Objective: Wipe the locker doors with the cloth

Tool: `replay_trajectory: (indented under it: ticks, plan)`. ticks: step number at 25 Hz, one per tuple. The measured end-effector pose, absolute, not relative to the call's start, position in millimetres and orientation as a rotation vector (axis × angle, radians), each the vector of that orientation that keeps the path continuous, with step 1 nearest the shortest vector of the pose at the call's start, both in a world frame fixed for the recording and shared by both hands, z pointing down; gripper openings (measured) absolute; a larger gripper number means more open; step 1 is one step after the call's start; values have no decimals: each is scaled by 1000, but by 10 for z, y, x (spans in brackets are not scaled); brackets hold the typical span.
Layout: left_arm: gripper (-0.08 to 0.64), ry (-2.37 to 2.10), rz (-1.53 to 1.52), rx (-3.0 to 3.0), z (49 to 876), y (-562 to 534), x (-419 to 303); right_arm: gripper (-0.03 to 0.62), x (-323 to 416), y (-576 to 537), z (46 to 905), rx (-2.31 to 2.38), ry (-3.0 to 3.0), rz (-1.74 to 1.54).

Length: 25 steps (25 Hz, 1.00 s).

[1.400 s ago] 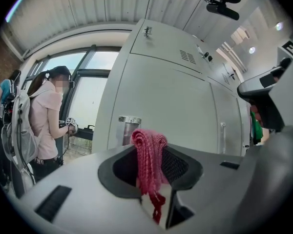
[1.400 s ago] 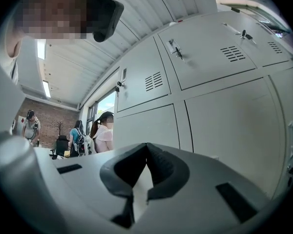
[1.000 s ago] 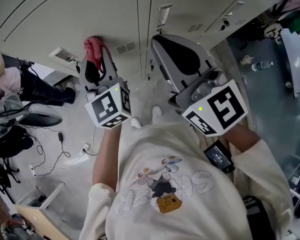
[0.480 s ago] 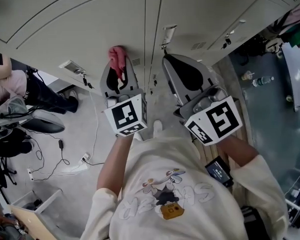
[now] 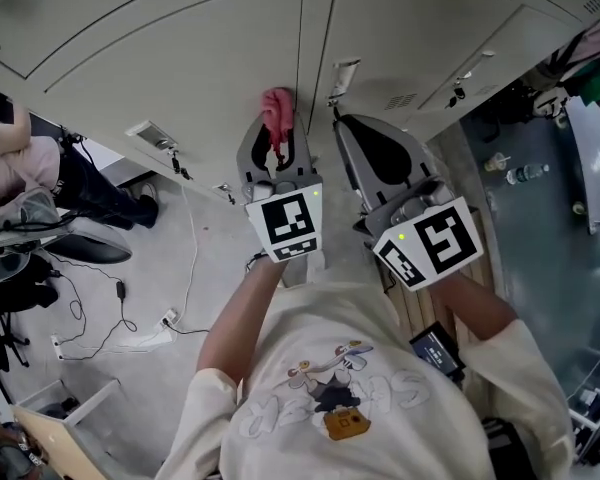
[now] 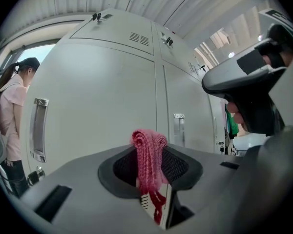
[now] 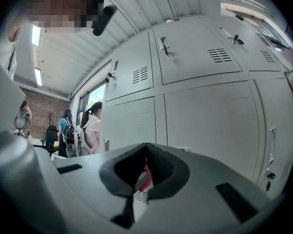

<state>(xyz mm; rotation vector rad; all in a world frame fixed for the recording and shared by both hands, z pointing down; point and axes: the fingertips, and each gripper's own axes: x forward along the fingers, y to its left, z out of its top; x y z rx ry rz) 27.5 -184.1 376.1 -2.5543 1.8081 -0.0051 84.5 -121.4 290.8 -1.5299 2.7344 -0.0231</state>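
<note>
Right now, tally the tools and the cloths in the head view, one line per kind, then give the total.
Tools: 2, the left tool and the right tool, both shut
Cloths: 1, a pink cloth pinched in the left tool
Total: 3

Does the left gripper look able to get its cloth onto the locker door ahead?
Probably yes: the left gripper is shut on the pink cloth, which pokes out past its tips, and nothing stands between it and the locker door straight ahead.
</note>
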Motion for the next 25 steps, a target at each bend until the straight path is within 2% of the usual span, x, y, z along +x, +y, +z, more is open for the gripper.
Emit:
replay_trajectory:
  ticks: [13,25]
  plan:
    - [112,1735,52,-2580,3632,-1639,257,2,757,-1125,2934,-1520,2747,-20]
    - [112,1970,58,-2453,3754,-1364,-682,2,257,-1101,3054,-1400,2803,-43]
